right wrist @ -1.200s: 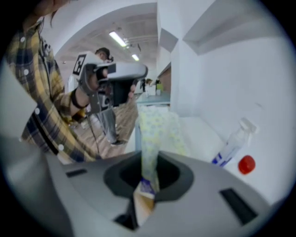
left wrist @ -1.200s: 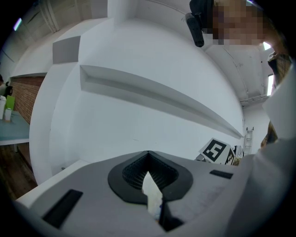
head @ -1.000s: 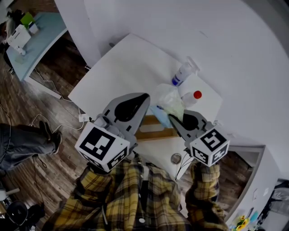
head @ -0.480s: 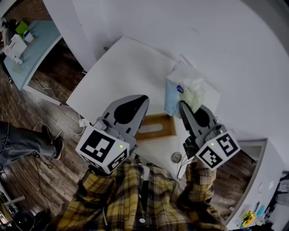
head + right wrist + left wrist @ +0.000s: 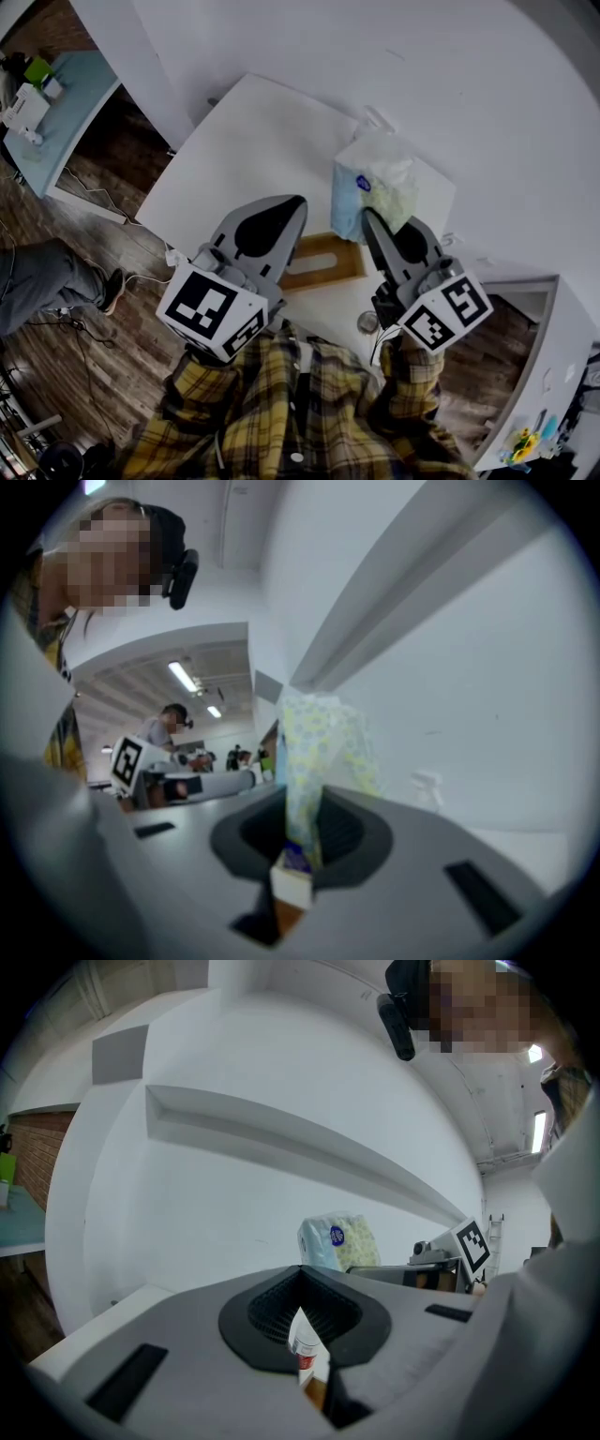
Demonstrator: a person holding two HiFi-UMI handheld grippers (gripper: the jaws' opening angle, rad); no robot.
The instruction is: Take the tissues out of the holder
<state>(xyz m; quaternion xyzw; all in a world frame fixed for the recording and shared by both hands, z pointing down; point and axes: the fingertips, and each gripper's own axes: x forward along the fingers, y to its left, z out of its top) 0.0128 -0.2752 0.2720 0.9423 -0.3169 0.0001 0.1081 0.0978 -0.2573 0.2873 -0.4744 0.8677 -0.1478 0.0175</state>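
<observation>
My right gripper (image 5: pixel 369 217) is shut on a soft plastic pack of tissues (image 5: pixel 371 180), pale blue and yellow-patterned, and holds it up in the air above the white table (image 5: pixel 253 141). In the right gripper view the tissue pack (image 5: pixel 319 747) stands upright between the pads of the right gripper (image 5: pixel 302 813). The wooden holder (image 5: pixel 323 265) lies on the table below, between the two grippers. My left gripper (image 5: pixel 294 204) hovers left of the holder, shut on nothing. From the left gripper (image 5: pixel 302 1283) the raised tissue pack (image 5: pixel 337 1241) shows ahead.
A bottle with a red cap (image 5: pixel 305 1346) shows through the slit of the left jaws. A spray bottle's top (image 5: pixel 376 118) peeks out behind the pack. A small round metal thing (image 5: pixel 366 324) lies near the table's front edge. A person's legs (image 5: pixel 47 277) are on the floor at left.
The right gripper has lifted the tissue pack up out of the holder and toward the camera, so it now hides the two bottles. The left gripper has hardly moved.
</observation>
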